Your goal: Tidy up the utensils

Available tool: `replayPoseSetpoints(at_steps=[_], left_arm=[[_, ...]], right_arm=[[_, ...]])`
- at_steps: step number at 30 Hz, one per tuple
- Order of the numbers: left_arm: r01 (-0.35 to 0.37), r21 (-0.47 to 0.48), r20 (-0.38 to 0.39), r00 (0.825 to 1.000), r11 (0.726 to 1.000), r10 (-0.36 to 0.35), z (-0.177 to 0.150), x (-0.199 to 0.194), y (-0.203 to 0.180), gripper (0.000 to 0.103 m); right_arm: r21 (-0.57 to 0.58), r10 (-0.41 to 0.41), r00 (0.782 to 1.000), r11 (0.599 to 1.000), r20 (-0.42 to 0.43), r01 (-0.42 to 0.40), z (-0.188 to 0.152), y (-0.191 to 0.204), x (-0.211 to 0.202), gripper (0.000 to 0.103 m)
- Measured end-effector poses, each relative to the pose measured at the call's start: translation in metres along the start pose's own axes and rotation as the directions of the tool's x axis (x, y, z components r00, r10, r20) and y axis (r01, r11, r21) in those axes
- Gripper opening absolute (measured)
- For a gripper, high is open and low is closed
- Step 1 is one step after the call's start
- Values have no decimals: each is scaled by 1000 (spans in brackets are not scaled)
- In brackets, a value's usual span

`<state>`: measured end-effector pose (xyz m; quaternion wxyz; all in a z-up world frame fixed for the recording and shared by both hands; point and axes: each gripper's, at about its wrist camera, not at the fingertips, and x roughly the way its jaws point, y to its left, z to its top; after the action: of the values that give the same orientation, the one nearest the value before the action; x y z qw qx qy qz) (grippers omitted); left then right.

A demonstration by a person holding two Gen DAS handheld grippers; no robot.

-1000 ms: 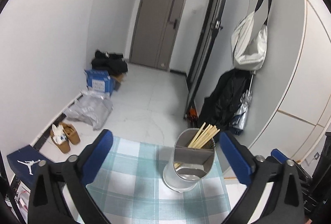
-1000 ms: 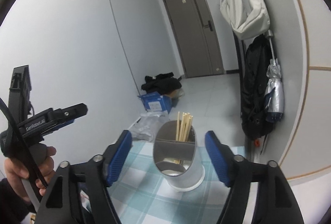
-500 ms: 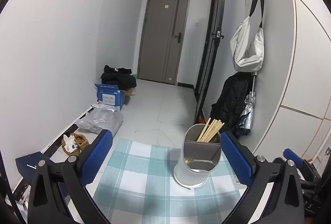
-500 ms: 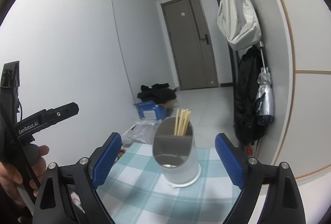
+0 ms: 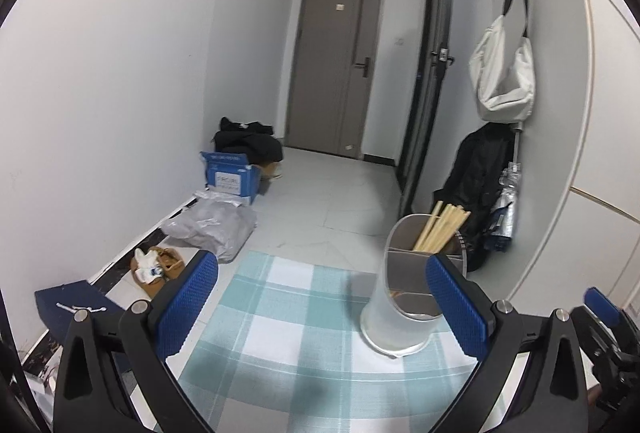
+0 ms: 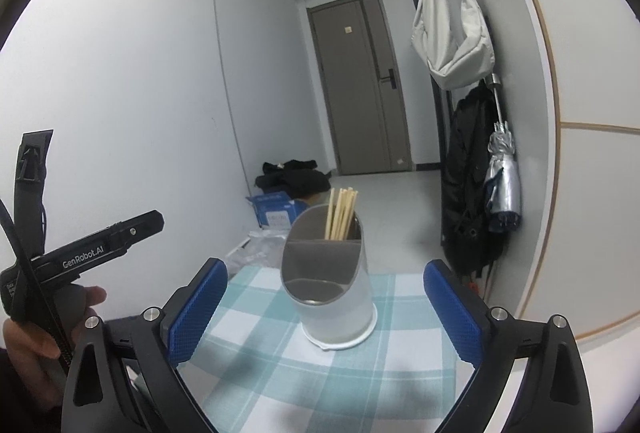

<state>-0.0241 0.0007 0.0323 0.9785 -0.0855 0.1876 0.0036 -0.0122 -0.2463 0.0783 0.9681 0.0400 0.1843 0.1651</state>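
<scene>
Holder w/ chopsticks nr cloth edge

Light: I see cool, even indoor light | Shadows: soft on tablecloth | Lens: strong fisheye bending, dark corners | Focus: mostly sharp

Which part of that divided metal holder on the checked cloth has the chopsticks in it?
The rear compartment of the utensil holder, behind the divider, holds the chopsticks. The front compartment, nearer both open grippers, looks empty.

Since a second ago we have drawn our right tool back from the utensil holder, its jaws spread wider.
</scene>
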Motion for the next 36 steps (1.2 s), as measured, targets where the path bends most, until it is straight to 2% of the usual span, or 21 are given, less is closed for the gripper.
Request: replayPoseSetpoints(at_steps=[17, 36], left_arm=[[52, -6, -45, 998, 999, -52, -3, 5, 0, 102], [31, 3, -46, 998, 1000, -31, -5, 2, -1, 102]], right_arm=[[-4, -18, 999, 1000, -36, 18, -8, 0, 14, 100], [-34, -38, 999, 999, -34, 37, -10, 7, 10, 100]])
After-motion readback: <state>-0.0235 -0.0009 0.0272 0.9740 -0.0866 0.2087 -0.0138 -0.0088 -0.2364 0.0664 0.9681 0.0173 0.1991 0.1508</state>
